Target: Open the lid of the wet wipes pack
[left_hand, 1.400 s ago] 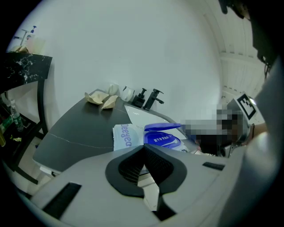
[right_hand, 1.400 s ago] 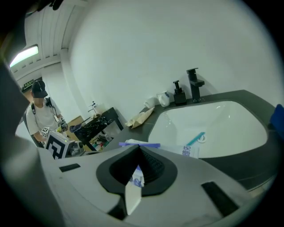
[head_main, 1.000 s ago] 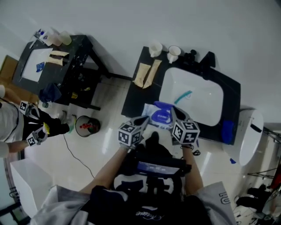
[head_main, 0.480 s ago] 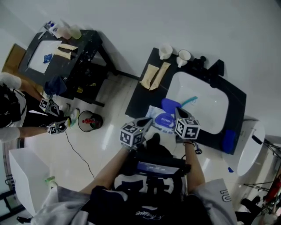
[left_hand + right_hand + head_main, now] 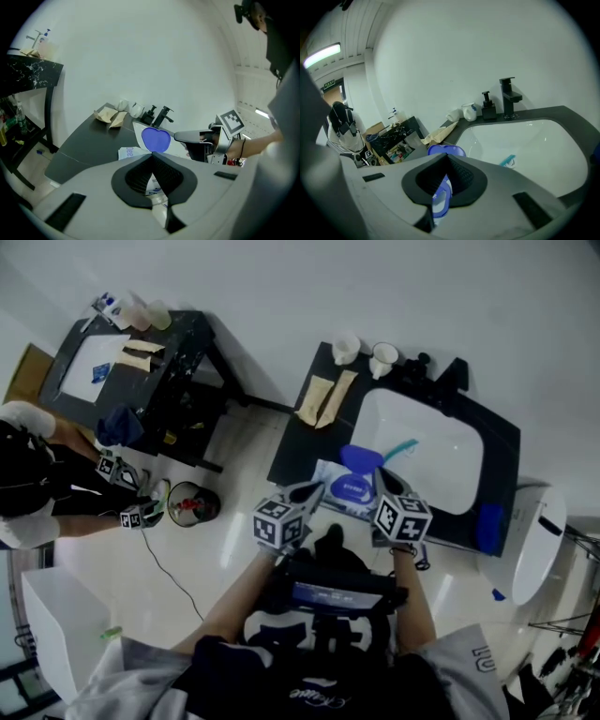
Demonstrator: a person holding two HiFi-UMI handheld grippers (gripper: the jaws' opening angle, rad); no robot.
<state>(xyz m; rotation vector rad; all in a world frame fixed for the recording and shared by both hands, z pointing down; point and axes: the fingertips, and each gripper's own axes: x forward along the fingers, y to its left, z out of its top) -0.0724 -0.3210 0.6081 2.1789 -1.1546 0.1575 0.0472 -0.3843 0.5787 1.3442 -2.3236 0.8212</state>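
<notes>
Lid (image 5: pixel 361 458) stands raised in right claw (image 5: pixel 381 481); left claw (image 5: pixel 313 489) pins wipes pack (image 5: pixel 345 491) beside sink (image 5: pixel 427 470).

We see the left gripper (image 5: pixel 152 155) with its grey jaws closed on the near edge of the white soft wet wipes pack (image 5: pixel 133 153). The pack's rounded blue plastic lid (image 5: pixel 156 139) stands raised just beyond the jaw tips. The right gripper (image 5: pixel 179 136) meets the lid's right edge. The pack lies on a dark grey countertop (image 5: pixel 79 150), with crumpled tan paper (image 5: pixel 108 115) and a black faucet (image 5: pixel 161 114) behind.
</notes>
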